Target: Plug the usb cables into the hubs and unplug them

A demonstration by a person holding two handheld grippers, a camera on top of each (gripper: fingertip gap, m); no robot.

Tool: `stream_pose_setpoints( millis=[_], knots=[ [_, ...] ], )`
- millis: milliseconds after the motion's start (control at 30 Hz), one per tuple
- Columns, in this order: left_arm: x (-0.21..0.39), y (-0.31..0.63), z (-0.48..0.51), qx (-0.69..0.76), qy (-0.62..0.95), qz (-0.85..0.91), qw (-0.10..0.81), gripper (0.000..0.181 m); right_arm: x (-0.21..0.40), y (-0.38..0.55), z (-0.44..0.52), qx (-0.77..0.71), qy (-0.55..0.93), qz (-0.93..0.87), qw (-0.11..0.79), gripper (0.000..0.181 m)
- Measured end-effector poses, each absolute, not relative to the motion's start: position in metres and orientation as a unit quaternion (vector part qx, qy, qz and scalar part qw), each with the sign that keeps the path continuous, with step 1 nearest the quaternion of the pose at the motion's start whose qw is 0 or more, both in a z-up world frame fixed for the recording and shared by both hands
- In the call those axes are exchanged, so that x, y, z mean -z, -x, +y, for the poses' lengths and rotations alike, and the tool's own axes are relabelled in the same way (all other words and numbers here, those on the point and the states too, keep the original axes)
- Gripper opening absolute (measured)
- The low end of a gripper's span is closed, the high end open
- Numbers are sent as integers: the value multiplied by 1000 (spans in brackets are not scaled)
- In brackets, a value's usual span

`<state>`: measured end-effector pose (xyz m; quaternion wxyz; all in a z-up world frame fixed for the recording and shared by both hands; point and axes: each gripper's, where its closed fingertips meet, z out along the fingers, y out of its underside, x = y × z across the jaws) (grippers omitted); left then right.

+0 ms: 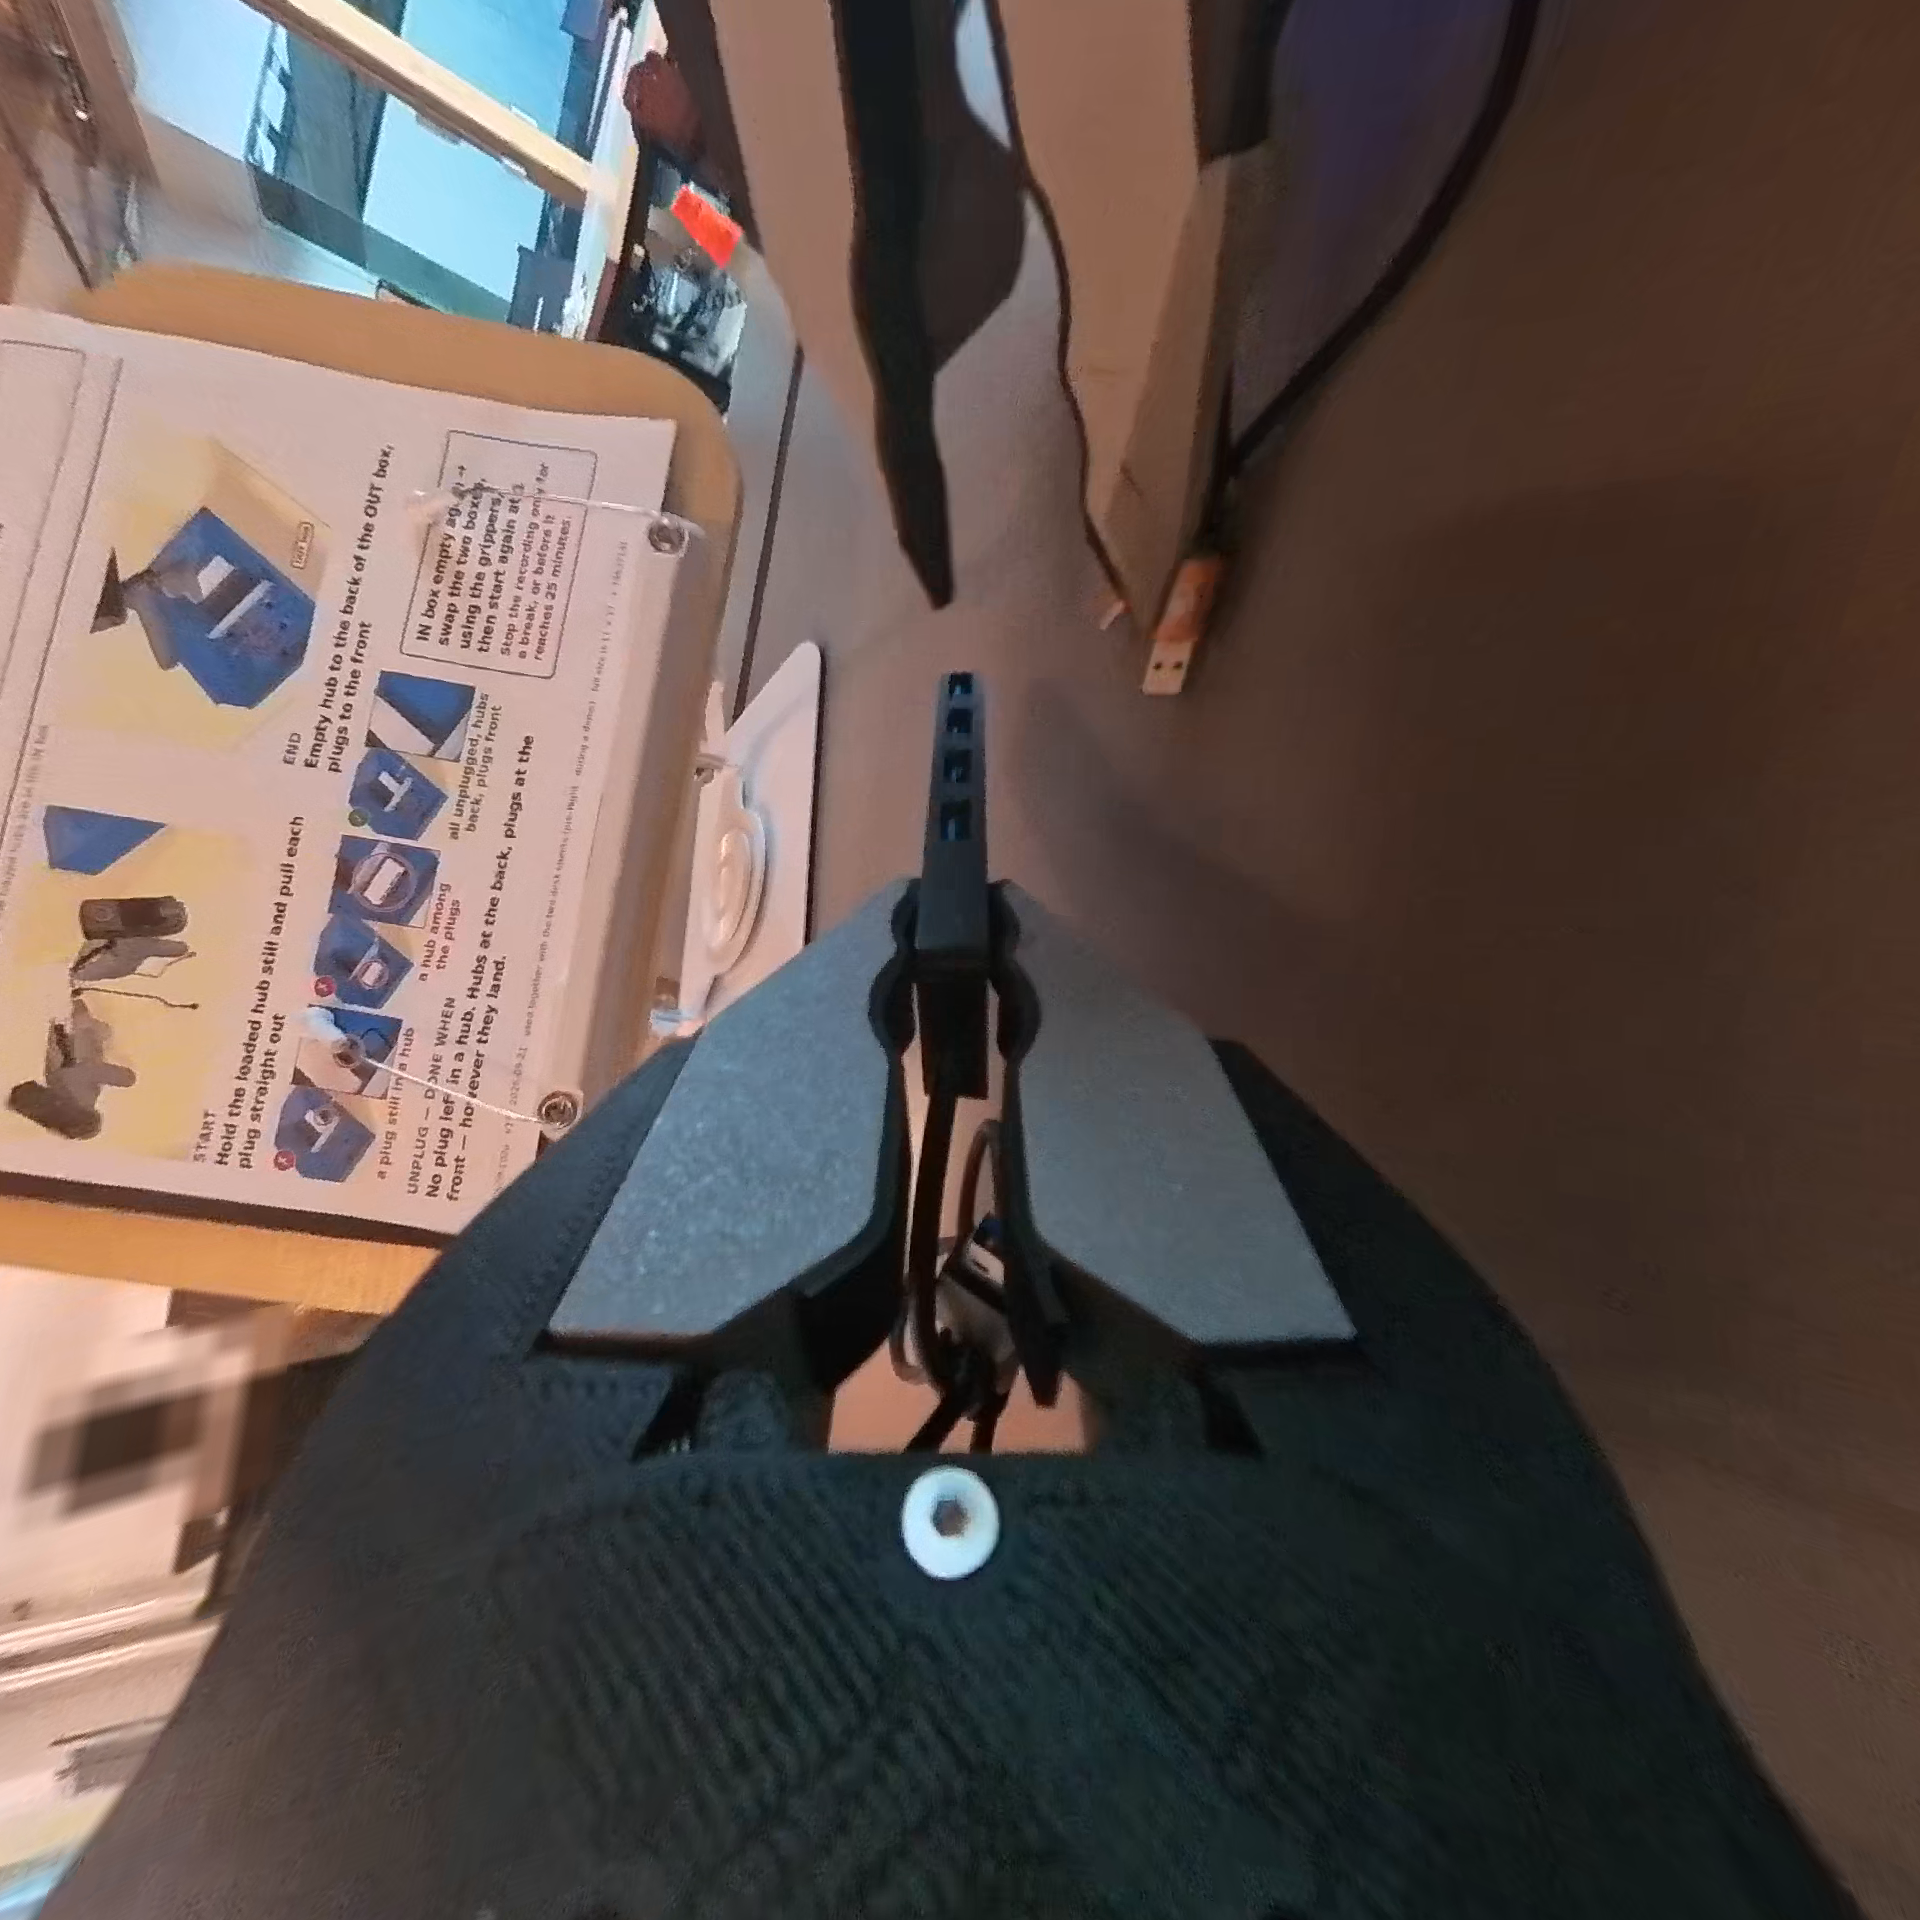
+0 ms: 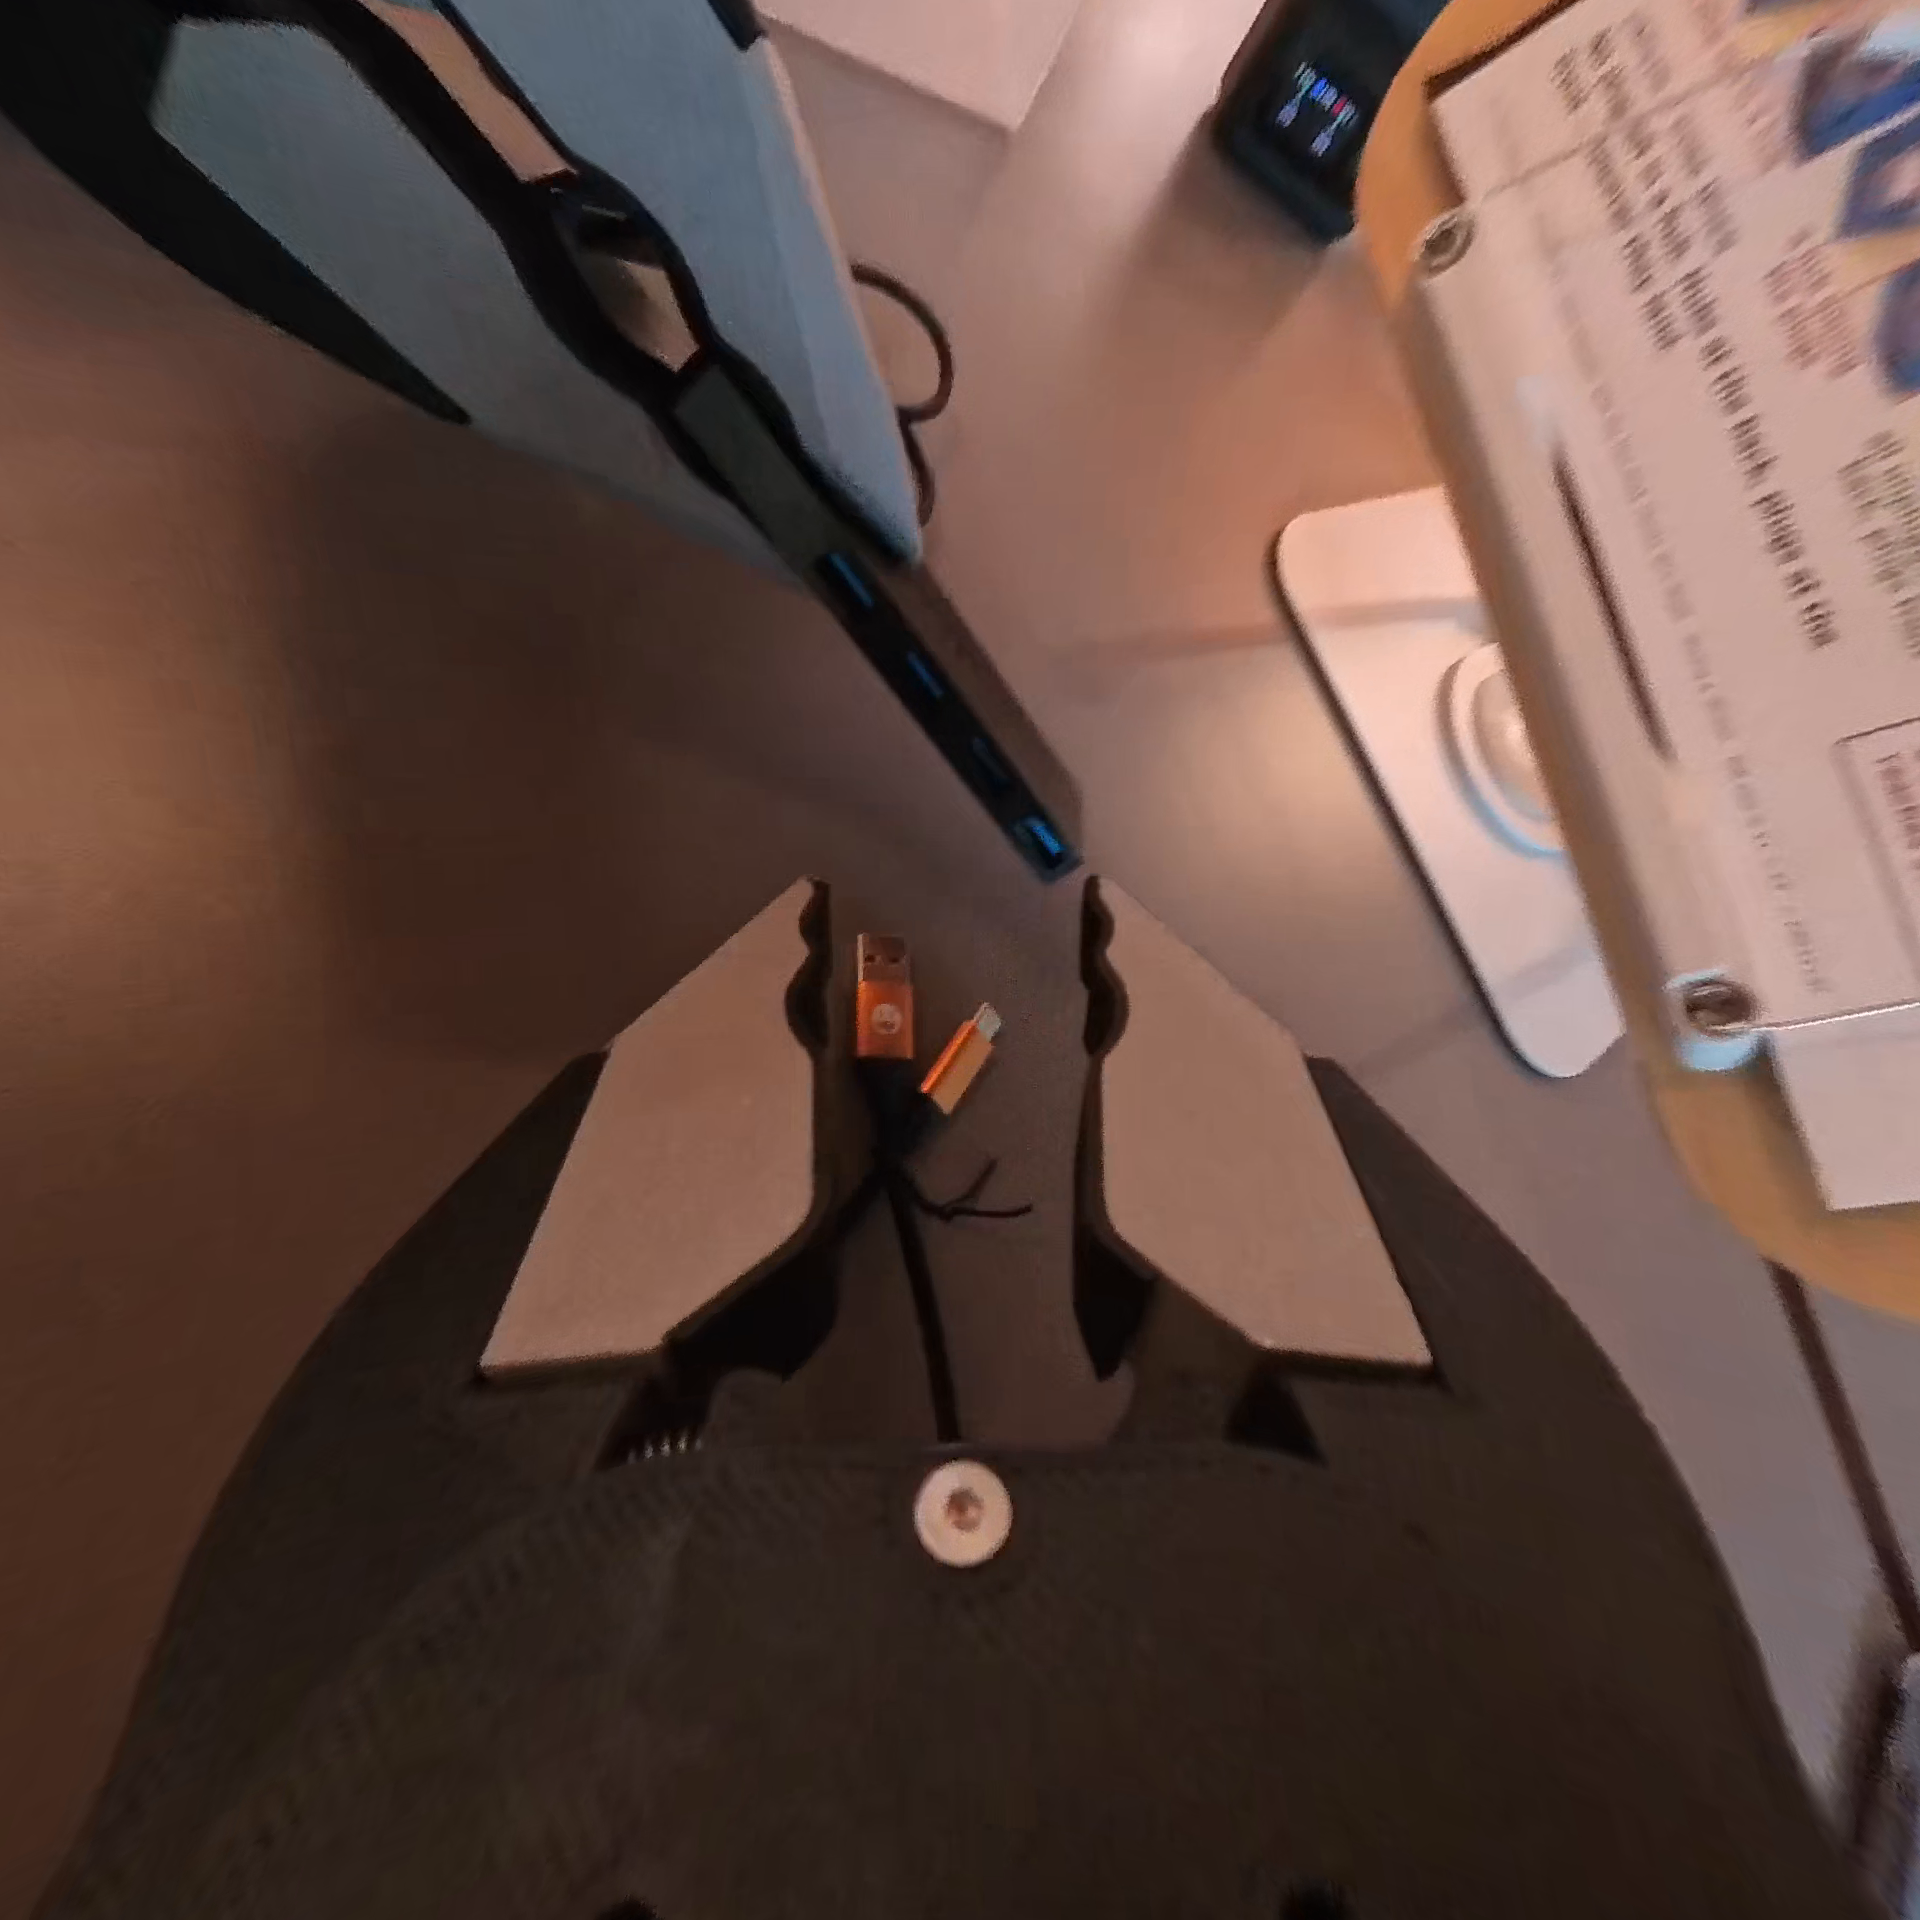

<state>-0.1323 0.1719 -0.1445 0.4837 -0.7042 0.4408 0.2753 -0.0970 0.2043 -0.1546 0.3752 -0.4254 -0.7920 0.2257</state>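
Left wrist view: left gripper [image 1: 951,940], jaws clamped on one black hub [image 1: 956,821], held up edge-on off the surface [image 1: 1558,1039]; four ports counted, all empty. One orange plug [image 1: 1184,623] lies well ahead on the surface, not connected. An instruction sheet [image 1: 312,727] stands at left. Right wrist view: right gripper [image 2: 951,935], jaws apart, nothing held, hovering over one cable with two orange plugs: a USB-A plug [image 2: 883,997] near the left finger and a smaller plug [image 2: 961,1055] just beside it. The hub [image 2: 935,665] shows just beyond. Judgement: plug-in step, pick not yet made. Next calls for closing on the USB-A plug, then aligning it squarely with a port.
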Motion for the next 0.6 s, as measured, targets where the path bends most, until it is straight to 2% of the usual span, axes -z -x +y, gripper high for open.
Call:
stream_pose_setpoints(
  millis=[133, 167, 200, 233, 367, 500, 600],
  knots=[
    [137, 112, 165, -222, 695, 452, 513, 8, 150, 106, 208, -164, 395, -789, 441, 45],
    [133, 107, 163, -210, 692, 452, 522, 8, 154, 107, 204, -160, 387, -795, 438, 36],
    [130, 102, 161, -192, 690, 451, 533, 8, 157, 106, 201, -152, 379, -802, 436, 18],
    [127, 96, 158, -166, 693, 449, 539, 8, 159, 106, 200, -138, 368, -807, 440, 13],
    [122, 94, 156, -102, 691, 435, 569, 11, 152, 105, 199, -141, 356, -805, 453, 11],
    [137, 117, 159, -111, 735, 419, 521, 34, 149, 105, 193, -154, 339, -807, 459, 8],
    [136, 116, 156, -87, 737, 417, 525, 31, 150, 105, 189, -158, 329, -811, 457, 8]
  ],
)
